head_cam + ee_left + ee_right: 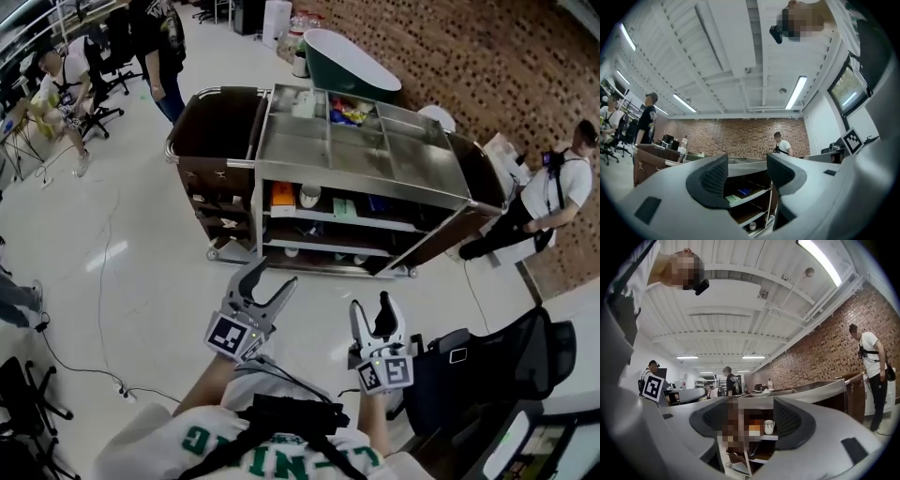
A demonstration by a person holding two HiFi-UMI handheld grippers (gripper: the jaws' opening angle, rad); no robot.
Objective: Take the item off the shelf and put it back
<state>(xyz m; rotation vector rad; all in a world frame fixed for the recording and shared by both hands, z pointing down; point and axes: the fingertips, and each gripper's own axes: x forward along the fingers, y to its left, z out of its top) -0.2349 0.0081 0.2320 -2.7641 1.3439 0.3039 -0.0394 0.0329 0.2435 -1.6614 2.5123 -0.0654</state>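
Dead ahead of the spread, empty right hand-held gripper (pixel 375 314), a mug (pixel 769 426) stands on the shelf (pixel 375 223). The left hand-held gripper (pixel 272 274) is spread too.

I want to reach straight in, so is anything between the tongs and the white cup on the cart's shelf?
Nothing visible does. Only bare floor lies between the left tongs, the right tongs and the cart, whose shelves face them open. The white cup stands beside an orange box.
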